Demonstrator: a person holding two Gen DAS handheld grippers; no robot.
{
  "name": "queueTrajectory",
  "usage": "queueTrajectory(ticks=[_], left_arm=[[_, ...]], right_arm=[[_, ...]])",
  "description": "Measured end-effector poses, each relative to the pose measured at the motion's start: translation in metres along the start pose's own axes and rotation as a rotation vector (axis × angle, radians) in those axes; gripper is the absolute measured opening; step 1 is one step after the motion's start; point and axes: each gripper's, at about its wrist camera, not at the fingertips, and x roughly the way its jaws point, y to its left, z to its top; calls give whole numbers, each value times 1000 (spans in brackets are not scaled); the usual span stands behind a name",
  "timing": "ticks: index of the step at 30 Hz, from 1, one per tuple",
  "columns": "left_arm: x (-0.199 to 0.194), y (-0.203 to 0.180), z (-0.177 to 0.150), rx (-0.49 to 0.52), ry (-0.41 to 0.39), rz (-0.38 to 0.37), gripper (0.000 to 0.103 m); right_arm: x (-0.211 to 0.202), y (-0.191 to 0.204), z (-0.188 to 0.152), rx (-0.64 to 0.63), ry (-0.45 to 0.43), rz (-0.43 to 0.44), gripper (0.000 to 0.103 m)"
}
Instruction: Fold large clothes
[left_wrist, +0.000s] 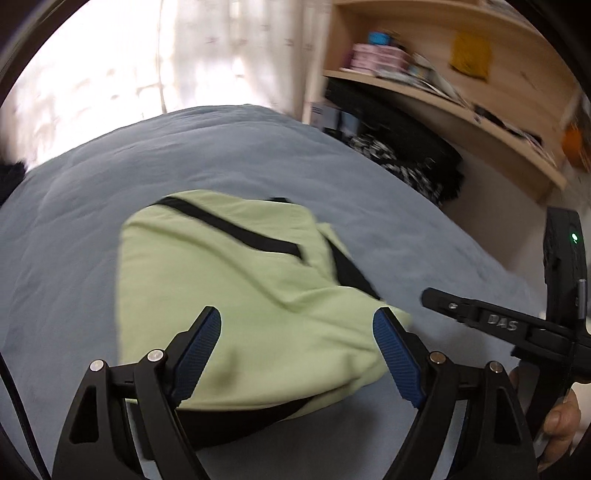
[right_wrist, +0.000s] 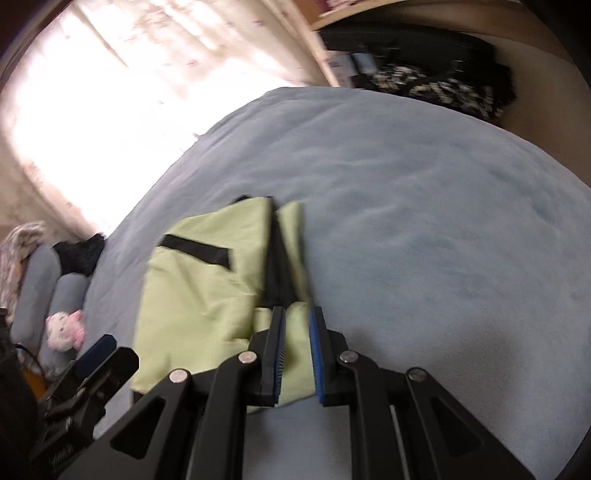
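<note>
A light green garment (left_wrist: 229, 280) with black stripes lies folded into a compact stack on the blue-grey bed cover (left_wrist: 92, 229). My left gripper (left_wrist: 297, 319) is open, its blue pads spread over the near edge of the garment, holding nothing. In the right wrist view the same garment (right_wrist: 199, 295) lies ahead and left. My right gripper (right_wrist: 297, 314) is nearly closed, a narrow gap between its pads above the garment's near right corner; no cloth is clearly pinched. The right gripper also shows at the right edge of the left wrist view (left_wrist: 480, 314).
Wooden shelves (left_wrist: 461, 92) with clutter and a dark bag (left_wrist: 406, 140) stand beyond the bed's right side. A bright curtained window (right_wrist: 110, 92) is behind the bed. Pillows and a plush toy (right_wrist: 66, 328) lie at the left. Both views are motion-blurred.
</note>
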Motion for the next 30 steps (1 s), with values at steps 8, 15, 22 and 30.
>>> queueTrajectory(ticks=[8, 15, 22, 30], left_arm=[[5, 102, -19, -246, 85, 105, 83], [23, 142, -43, -350, 152, 87, 83], [36, 140, -52, -337, 175, 62, 83], [37, 139, -49, -329, 164, 70, 81]], right_arm=[[45, 22, 18, -3, 232, 179, 14], [68, 19, 16, 3, 314, 104, 23], [100, 32, 19, -47, 403, 127, 32], [93, 42, 25, -109, 318, 156, 5]])
